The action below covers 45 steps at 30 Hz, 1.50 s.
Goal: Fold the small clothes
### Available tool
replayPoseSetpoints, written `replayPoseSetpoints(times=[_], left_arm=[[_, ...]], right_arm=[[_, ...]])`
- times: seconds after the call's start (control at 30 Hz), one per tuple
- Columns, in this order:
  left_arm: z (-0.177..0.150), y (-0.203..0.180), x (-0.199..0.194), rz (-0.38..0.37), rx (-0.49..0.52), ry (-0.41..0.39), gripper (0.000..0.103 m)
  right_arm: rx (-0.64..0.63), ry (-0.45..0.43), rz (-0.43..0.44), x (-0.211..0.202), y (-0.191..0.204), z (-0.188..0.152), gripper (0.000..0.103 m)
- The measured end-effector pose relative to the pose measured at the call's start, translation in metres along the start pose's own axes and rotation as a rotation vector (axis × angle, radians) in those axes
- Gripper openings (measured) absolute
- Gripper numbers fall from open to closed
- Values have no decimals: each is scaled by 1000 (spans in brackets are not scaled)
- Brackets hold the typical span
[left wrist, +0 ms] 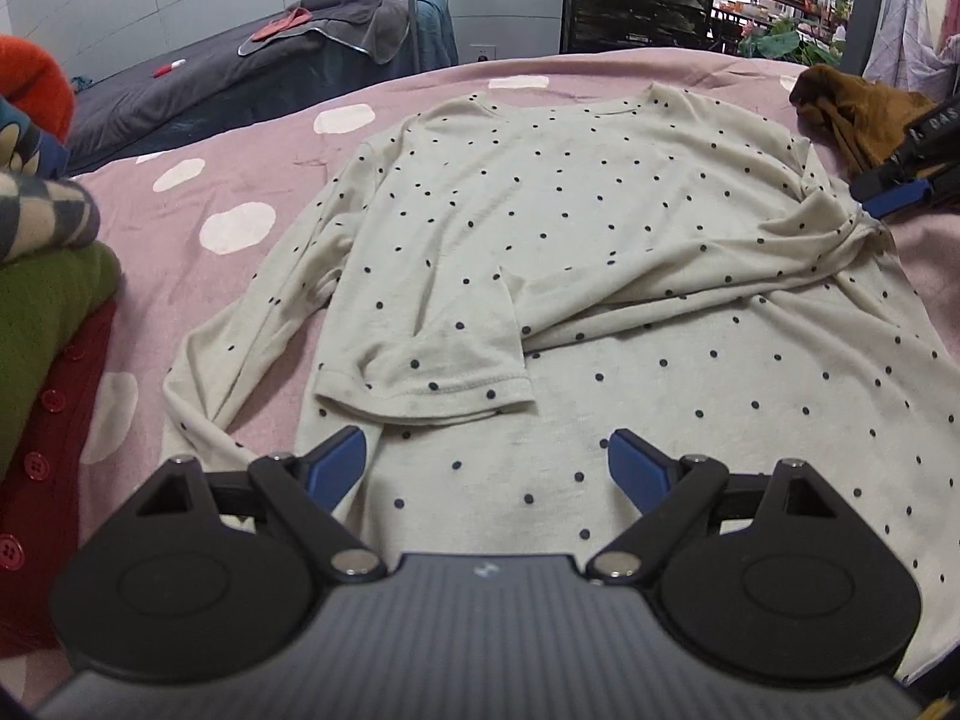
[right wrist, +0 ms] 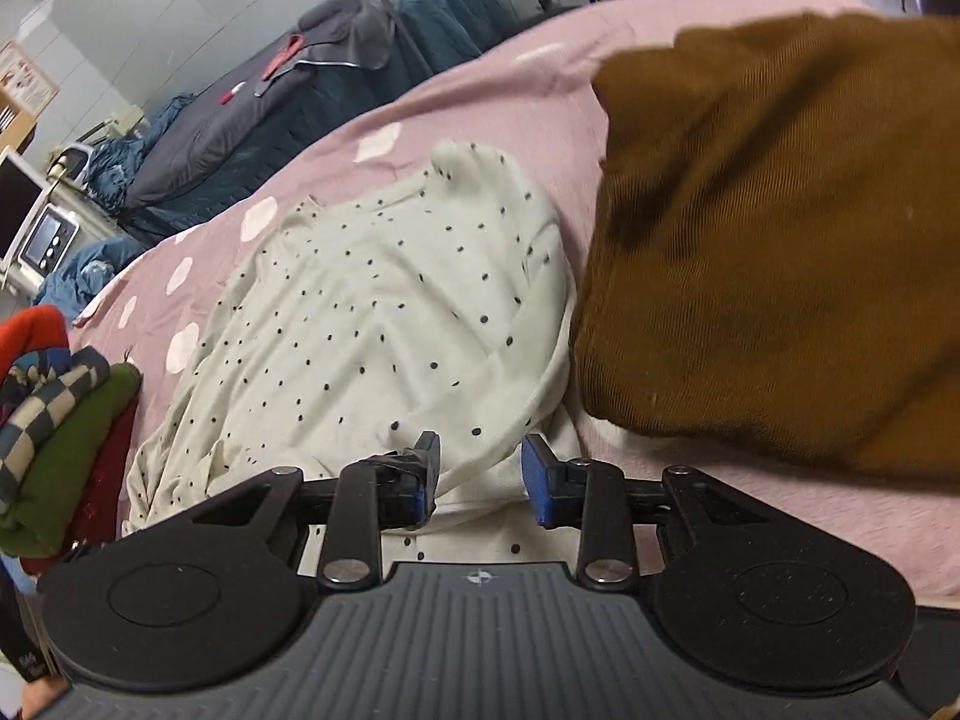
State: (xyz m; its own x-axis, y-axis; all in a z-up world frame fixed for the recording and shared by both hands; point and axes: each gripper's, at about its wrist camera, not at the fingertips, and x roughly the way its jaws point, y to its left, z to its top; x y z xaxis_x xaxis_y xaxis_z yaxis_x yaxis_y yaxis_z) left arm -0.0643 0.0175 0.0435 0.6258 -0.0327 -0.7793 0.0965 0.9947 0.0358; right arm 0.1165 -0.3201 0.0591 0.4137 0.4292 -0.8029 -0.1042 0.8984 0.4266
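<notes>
Left gripper (left wrist: pixel 485 462): black linkage tool with blue pads, hovering low over the shirt's lower panel, fingers spread wide and gripping nothing; it is probably waiting to take the hem.
Right gripper (right wrist: pixel 480 480): its jaws are standing a little apart with cream cloth bunched between them; from its own view I cannot tell whether the pads are biting. In the left view its blue tip is sitting at the gathered knot of fabric on the shirt's right edge, with creases radiating from that spot, which suggests a pinch.
Cream long-sleeved shirt with small dark dots (left wrist: pixel 570 192): thin, soft knit, lying on the bedspread between the two tools; one sleeve is lying folded across the chest with its stitched cuff facing the left tool, the other is trailing loose on the left side.
Pink bedspread with white spots (left wrist: pixel 240 138): soft, flat working surface.
Brown corduroy garment (right wrist: pixel 780 228): ribbed and crumpled, lying just beside the shirt's right edge, probably awaiting folding.
Stack of folded clothes, checked, green and red (left wrist: pixel 54 324): sitting at the left, apparently finished pieces.
Stage: seemingly mid-fold, side still to bring in.
</notes>
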Motion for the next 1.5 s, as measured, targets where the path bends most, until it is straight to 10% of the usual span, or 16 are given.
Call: replayPoseSetpoints(times=[0.17,0.23,0.53,0.77,1.03,1.27,1.3,1.37,1.5], left_arm=[[-4,2,1,-18,-8,21,90],[-5,3,2,-19,-9,28,90],[-1,8,3,-27,-33,14,90],[0,22,-6,12,-57,-43,90],[13,-27,-4,19,211,-170,90],[18,-75,46,138,367,-77,58],[18,-71,50,136,338,-98,55],[24,-62,54,147,267,-95,12],[44,-7,40,42,-5,-101,6]], right_arm=[[57,7,-5,19,-2,10,35],[54,-1,-10,19,1,11,4],[138,-195,94,0,11,55,3],[160,-208,-64,49,10,91,8],[97,-231,-88,44,8,76,27],[-10,-240,-78,30,18,61,33],[-6,-242,-71,28,18,60,34],[4,-247,-59,26,16,60,35],[9,-265,-59,21,13,60,40]])
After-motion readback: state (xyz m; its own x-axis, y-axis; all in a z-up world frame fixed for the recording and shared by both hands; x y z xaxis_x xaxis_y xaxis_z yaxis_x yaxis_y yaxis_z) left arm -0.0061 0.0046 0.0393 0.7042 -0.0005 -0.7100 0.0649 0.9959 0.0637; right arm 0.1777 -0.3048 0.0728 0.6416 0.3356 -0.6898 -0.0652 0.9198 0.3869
